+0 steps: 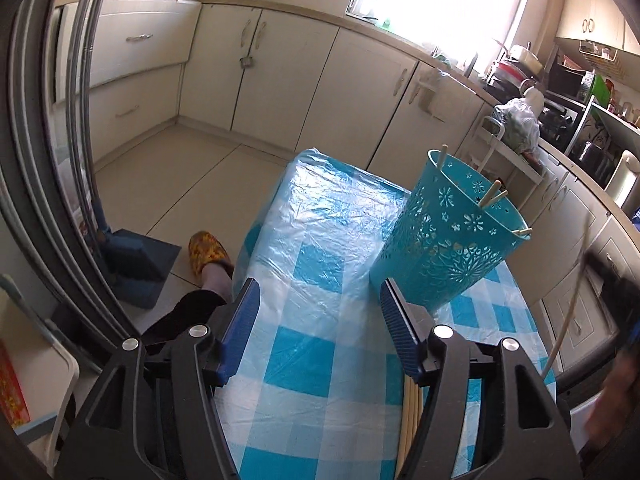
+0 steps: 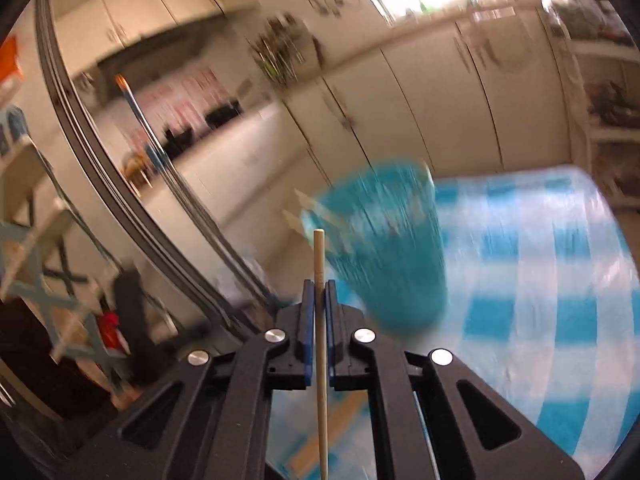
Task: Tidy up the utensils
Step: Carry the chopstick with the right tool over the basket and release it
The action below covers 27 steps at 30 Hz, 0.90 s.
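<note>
Chopsticks are numbering as follows: three pale wooden tips [image 1: 493, 196] are poking above the rim of one teal holder [image 1: 448, 236], a small bundle of loose chopsticks [image 1: 410, 420] is lying on the cloth under the left gripper's right-hand jaw, and one single chopstick [image 2: 319, 280] is standing upright between the jaws of the right gripper [image 2: 319, 288].

Left gripper [image 1: 316, 300] is standing with its jaws wide apart and nothing between them; the pads are hovering over the checked tablecloth [image 1: 304, 248]. The holder is sitting just ahead of and beside the right-hand jaw, upright, with a flower pattern cut through its wall. Exact count of the loose bundle is not readable, since the jaw is covering most of it.

Right gripper is clamping its jaws tight on the single chopstick, which is running straight up past the fingertips and down below the frame. The holder is appearing ahead and slightly right of these jaws, heavily blurred.

Table edge is falling away to the left of the left gripper, with floor and one yellow slipper [image 1: 206, 250] below. Open cloth is lying ahead of both grippers, beyond the holder.
</note>
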Motion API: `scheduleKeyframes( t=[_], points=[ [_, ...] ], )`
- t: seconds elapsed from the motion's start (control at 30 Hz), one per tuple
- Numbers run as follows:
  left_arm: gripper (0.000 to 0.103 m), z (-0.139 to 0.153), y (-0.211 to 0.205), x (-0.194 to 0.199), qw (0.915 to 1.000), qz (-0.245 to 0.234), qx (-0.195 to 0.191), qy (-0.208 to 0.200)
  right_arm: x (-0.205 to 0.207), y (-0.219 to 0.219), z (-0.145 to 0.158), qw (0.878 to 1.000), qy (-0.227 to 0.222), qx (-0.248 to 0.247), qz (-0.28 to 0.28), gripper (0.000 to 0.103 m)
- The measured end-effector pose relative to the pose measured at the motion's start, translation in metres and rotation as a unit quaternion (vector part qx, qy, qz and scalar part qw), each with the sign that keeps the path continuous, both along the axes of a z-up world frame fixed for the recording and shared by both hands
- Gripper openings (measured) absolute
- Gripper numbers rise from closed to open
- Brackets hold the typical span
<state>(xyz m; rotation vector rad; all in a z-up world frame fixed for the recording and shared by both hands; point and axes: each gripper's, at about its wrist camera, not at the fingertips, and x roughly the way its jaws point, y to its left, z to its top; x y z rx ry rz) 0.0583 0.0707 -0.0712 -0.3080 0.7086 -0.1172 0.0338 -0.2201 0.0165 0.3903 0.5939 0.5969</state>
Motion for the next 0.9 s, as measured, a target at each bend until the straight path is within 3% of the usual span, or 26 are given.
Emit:
scheduleKeyframes(
  t=[0.13,0.27,0.5,0.7,0.9],
  points=[
    [0.060,0.008,-0.002,-0.005,0.9999,-0.005,0.001,-0.012,0.038,0.014,0.054,0.996,-0.077,0.005,-0.037,0.006],
    [0.060,0.016,-0.001,-0.010,0.9998,-0.003,-0.003,-0.022,0.069,0.018,0.066,0.992,-0.100,-0.006,-0.079,0.006],
    [0.061,0.013,0.003,-0.012,0.9998,-0.001,-0.010,-0.016,0.083,0.015,0.025,0.979,-0.106,-0.087,-0.151,0.006],
    [0.070,0.017,-0.007,-0.017,0.9999,-0.007,0.006,-0.013,0.076,0.014,-0.014,0.982,-0.059,-0.110,-0.142,0.006],
    [0.074,0.023,-0.020,-0.023,0.9994,-0.017,0.026,-0.012,0.051,0.009,-0.014,0.983,-0.046,-0.109,-0.139,0.009]
  ],
)
